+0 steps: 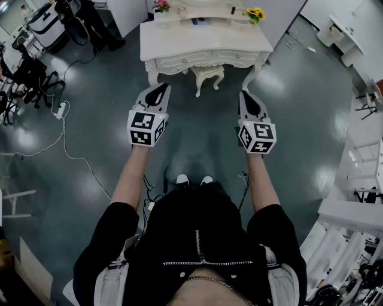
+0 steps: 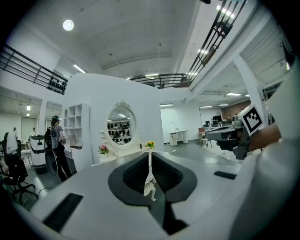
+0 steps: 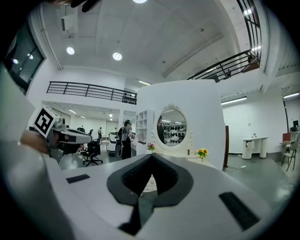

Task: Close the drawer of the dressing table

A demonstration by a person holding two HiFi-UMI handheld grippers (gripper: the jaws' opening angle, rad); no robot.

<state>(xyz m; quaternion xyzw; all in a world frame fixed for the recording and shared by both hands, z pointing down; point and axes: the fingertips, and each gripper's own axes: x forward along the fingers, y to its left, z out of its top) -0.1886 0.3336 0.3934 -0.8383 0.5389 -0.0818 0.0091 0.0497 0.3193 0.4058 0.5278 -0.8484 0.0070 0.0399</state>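
The white dressing table (image 1: 203, 40) stands ahead of me across a stretch of floor, with its drawer fronts (image 1: 209, 59) facing me; from here I cannot tell whether a drawer stands out. Its oval mirror (image 2: 121, 125) shows in both gripper views. A white stool (image 1: 208, 74) is tucked under it. My left gripper (image 1: 160, 89) and right gripper (image 1: 245, 95) are held out level side by side, well short of the table and touching nothing. Both are shut and empty, and only a thin slit shows between the left fingertips (image 2: 150, 154).
Pink flowers (image 1: 161, 6) and yellow flowers (image 1: 255, 13) sit on the tabletop. A cable and power strip (image 1: 60, 110) lie on the floor at left, near office chairs (image 1: 27, 77). White furniture (image 1: 353, 209) lines the right side. A person with a backpack (image 2: 55, 140) stands left of the table.
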